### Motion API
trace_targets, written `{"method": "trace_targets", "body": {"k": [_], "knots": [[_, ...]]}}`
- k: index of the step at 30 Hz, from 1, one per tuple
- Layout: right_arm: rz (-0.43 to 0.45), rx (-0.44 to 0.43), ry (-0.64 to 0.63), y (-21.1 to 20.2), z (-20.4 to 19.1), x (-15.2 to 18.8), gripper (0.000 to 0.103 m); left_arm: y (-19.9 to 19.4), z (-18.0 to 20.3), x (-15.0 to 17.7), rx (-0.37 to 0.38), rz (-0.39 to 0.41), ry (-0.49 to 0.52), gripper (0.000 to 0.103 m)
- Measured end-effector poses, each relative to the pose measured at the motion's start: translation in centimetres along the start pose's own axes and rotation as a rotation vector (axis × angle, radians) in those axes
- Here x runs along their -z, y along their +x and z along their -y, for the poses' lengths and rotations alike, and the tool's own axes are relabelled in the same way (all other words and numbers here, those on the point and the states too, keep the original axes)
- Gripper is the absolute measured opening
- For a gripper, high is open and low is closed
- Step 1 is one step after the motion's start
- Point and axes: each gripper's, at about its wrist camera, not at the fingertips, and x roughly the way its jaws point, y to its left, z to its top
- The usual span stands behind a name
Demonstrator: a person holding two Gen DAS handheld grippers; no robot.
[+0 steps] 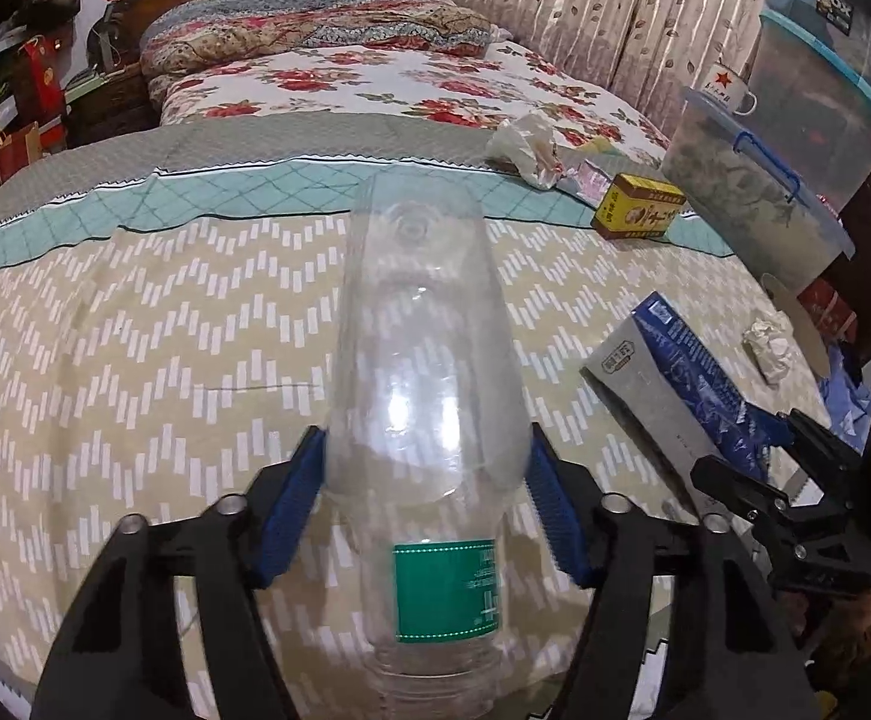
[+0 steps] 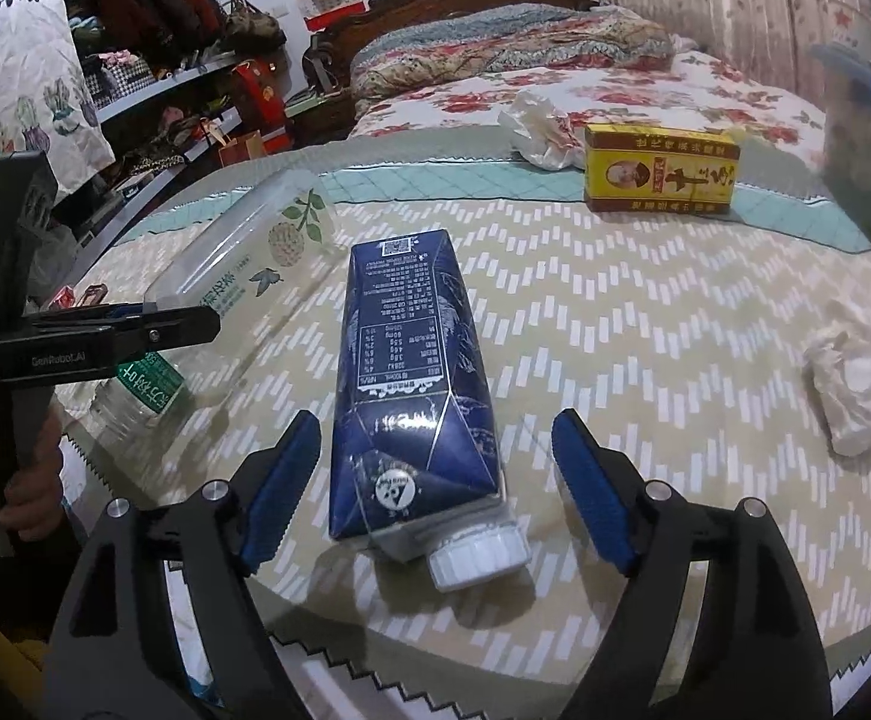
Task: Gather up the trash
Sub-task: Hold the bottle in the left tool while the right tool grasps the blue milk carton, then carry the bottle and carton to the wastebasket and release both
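Left gripper (image 1: 426,474) looks clamped on the clear bottle (image 1: 417,360), which points off to 12 o'clock, while the right gripper (image 2: 435,480) sits wide open straddling the blue carton (image 2: 411,384) lying lengthwise toward 12 on the bed (image 2: 645,360), probably not touching.

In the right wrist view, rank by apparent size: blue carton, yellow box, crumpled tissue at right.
1. Blue carton, largest, though nearest the camera.
2. Yellow box, farther back, so its true size is unsure.
3. Crumpled tissue, smallest.
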Motion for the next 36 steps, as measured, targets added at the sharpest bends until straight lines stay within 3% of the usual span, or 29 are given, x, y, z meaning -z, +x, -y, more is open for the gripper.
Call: {"method": "trace_targets", "body": {"k": [2, 3, 4, 16, 21, 30, 36], "knots": [[-0.009, -0.009, -0.007, 0.4, -0.2, -0.1, 0.072, 0.0, 0.1, 0.0, -0.001, 0.008, 0.006, 0.061], [-0.015, -0.015, -0.012, 0.6, -0.4, 0.0, 0.053, 0.0, 0.1, -0.1, -0.001, 0.010, 0.006, 0.060], [-0.025, -0.016, -0.016, 0.9, -0.5, 0.0, 0.052, 0.0, 0.1, -0.1, 0.001, 0.010, 0.002, 0.060], [0.117, -0.019, 0.047, -2.9, 0.7, -0.1, 0.051, -2.5, 1.0, -1.9, 0.182, 0.068, -0.040, 0.060], [0.138, -0.017, 0.098, -4.1, 2.3, 0.3, 0.051, -2.8, 2.8, -2.3, 0.207, 0.078, -0.016, 0.060], [0.244, 0.014, 0.164, -7.8, 5.0, 0.6, 0.051, -2.4, 7.2, -4.6, 0.268, 0.081, 0.066, 0.060], [0.312, 0.073, 0.244, -10.7, 8.2, 2.0, 0.051, -1.2, 13.6, -7.0, 0.334, 0.073, 0.181, 0.060]]}}
